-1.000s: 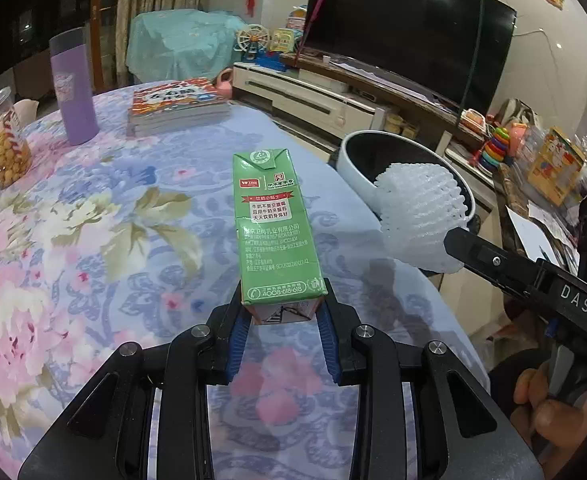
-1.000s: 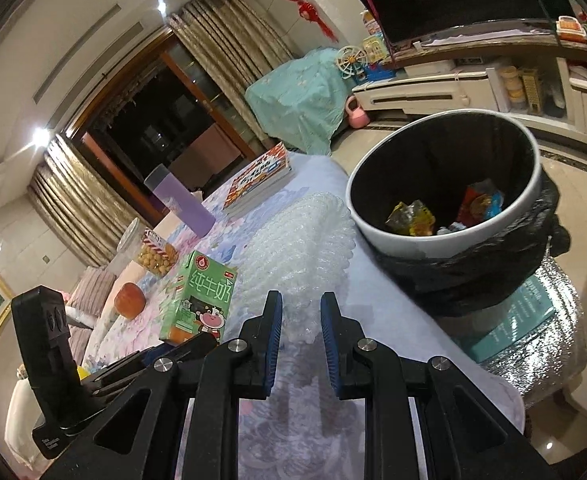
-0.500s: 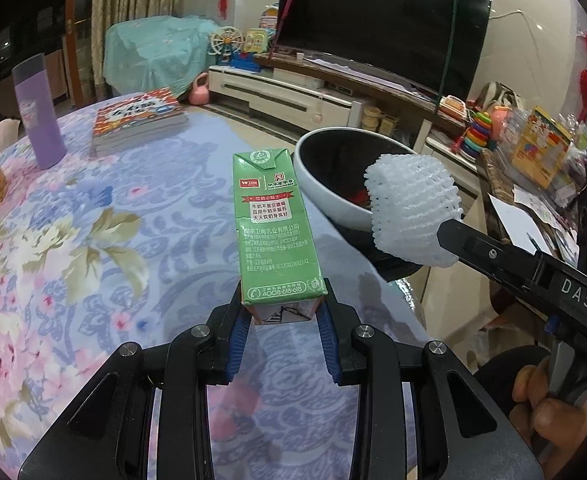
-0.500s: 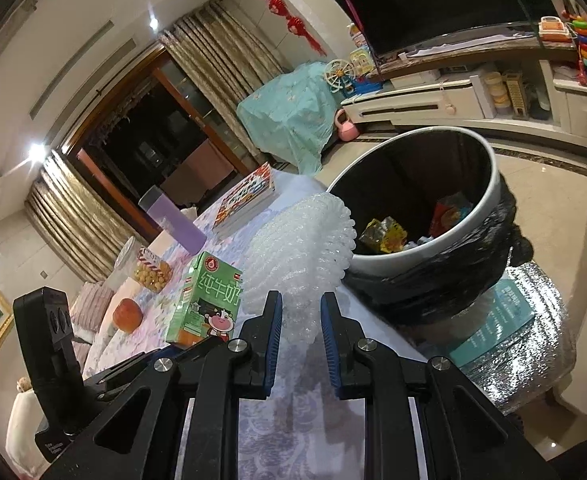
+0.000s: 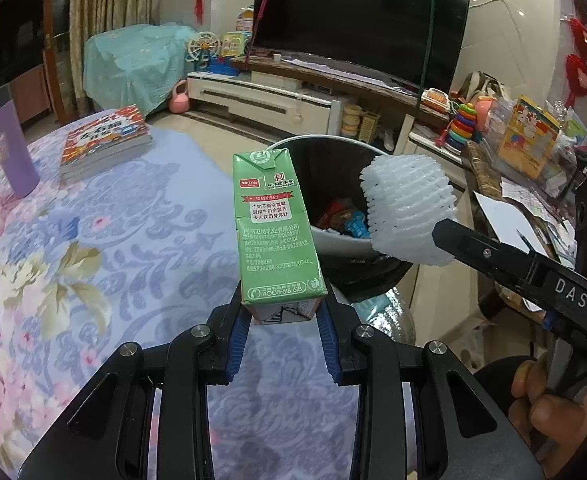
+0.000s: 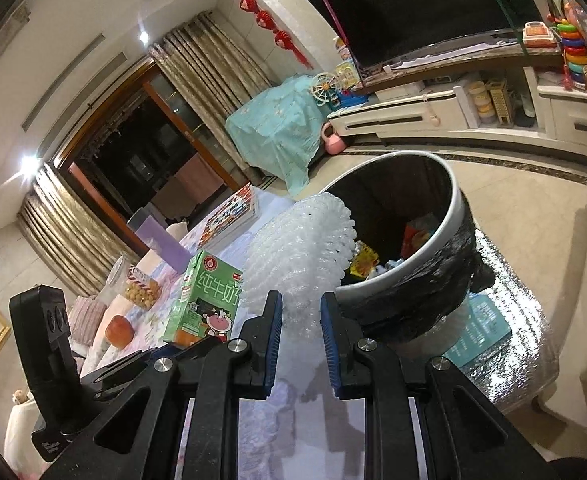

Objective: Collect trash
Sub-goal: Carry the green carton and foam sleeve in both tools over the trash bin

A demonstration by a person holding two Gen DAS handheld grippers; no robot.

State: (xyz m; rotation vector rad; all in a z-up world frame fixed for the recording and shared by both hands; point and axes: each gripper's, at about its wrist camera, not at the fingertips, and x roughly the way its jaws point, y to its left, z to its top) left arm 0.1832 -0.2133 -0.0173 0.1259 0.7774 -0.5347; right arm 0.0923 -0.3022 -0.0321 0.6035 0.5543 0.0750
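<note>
My left gripper (image 5: pixel 284 322) is shut on the base of a green milk carton (image 5: pixel 274 228), which stands upright above the flowered tablecloth near the table's edge. The carton (image 6: pixel 207 300) also shows at the left of the right wrist view. My right gripper (image 6: pixel 300 312) is shut on a white foam fruit net (image 6: pixel 301 252); the same net (image 5: pixel 407 210) hangs over the near rim of the trash bin in the left wrist view. The white-rimmed bin (image 6: pixel 449 256) with a black liner stands on the floor just past the table edge, with wrappers inside. A hand (image 5: pixel 541 408) holds the right tool.
A book stack (image 5: pixel 105 142) and a purple cup (image 5: pixel 9 148) stand farther back on the table (image 5: pixel 93 264). A snack jar (image 6: pixel 137 284) and a round fruit (image 6: pixel 119 330) lie behind the carton. A silver sheet (image 6: pixel 509 320) lies under the bin; a TV cabinet (image 5: pixel 269 98) lines the wall.
Both grippers have carried their loads toward the bin, which now looks larger and closer. The foam net has come over the bin's rim. Both grips are unchanged.
</note>
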